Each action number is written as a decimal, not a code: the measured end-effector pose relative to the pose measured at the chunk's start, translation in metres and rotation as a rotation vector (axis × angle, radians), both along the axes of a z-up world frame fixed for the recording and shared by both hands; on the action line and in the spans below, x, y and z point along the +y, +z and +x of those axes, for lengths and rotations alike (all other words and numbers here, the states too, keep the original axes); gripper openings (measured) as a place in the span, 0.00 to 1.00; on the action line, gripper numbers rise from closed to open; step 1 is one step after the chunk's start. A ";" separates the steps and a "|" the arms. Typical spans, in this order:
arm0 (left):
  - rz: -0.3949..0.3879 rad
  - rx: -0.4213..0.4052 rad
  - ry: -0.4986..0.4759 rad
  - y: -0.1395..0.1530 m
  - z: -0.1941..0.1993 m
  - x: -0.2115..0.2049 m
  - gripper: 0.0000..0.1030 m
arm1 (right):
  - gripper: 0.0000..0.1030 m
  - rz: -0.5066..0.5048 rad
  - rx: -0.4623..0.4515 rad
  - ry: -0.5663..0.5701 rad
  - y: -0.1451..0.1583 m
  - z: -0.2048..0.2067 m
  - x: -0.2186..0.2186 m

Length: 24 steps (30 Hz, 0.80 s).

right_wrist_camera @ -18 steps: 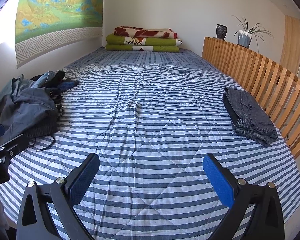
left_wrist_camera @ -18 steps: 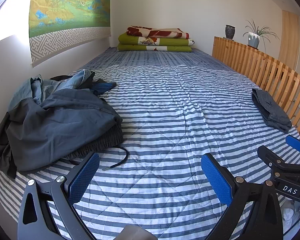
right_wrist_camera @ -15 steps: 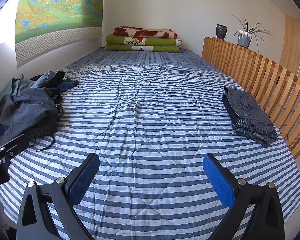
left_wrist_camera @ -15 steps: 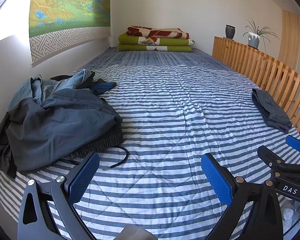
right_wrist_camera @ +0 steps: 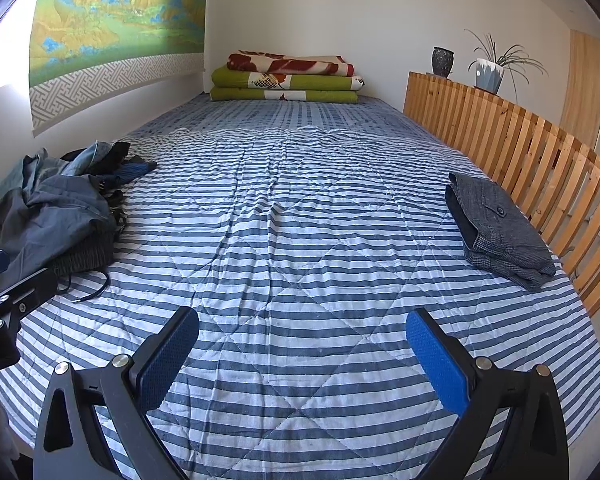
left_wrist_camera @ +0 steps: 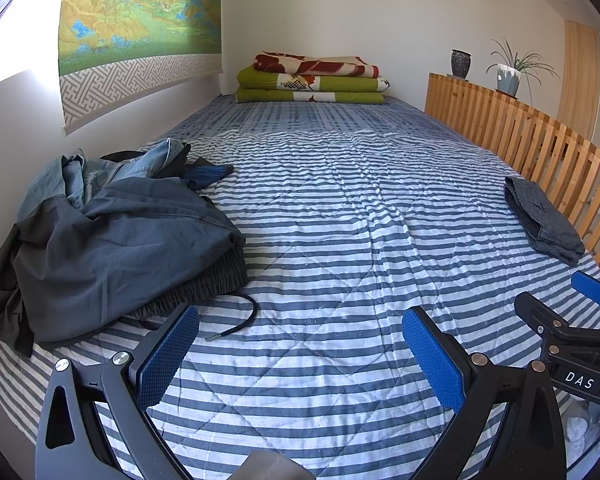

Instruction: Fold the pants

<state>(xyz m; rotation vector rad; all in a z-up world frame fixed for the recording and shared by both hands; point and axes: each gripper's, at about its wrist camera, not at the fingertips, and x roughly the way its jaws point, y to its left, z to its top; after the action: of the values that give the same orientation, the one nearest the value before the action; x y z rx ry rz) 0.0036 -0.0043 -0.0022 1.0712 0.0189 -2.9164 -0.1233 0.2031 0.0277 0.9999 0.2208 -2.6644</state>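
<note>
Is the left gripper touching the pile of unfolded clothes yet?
Apart. In the left wrist view the left gripper hangs open over bare striped quilt, the pile of unfolded clothes lying beyond its left finger.

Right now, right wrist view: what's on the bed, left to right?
Heap of unfolded clothes → bare striped quilt → folded grey pants → wooden slat rail.

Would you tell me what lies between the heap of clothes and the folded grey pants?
Only bare striped bedspread between heap of clothes and folded grey pants, seen in both wrist views.
</note>
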 end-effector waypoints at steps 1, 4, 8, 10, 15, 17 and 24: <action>-0.001 0.000 0.000 0.000 0.000 0.000 1.00 | 0.99 0.000 0.000 0.000 0.000 0.000 0.000; 0.000 -0.002 0.001 0.000 0.000 0.000 1.00 | 0.99 0.000 -0.001 0.000 0.000 0.000 0.000; -0.001 -0.001 0.004 0.000 0.000 0.000 1.00 | 0.99 0.001 -0.001 0.001 0.000 0.000 -0.001; -0.003 0.000 0.006 0.001 -0.001 0.000 1.00 | 0.99 0.000 -0.001 -0.001 0.000 0.000 -0.001; -0.003 0.001 0.006 0.001 -0.001 0.000 1.00 | 0.99 -0.004 -0.002 -0.004 -0.002 0.000 -0.001; -0.002 0.001 0.007 0.001 -0.001 0.000 1.00 | 0.99 -0.003 -0.001 -0.006 -0.002 0.000 0.000; -0.004 0.000 0.008 0.001 -0.001 0.000 1.00 | 0.99 0.000 0.000 -0.006 -0.002 -0.001 0.000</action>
<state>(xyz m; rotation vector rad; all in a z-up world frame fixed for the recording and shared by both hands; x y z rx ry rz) 0.0022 -0.0047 -0.0009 1.0675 0.0171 -2.9087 -0.1240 0.2031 0.0260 1.0026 0.2177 -2.6694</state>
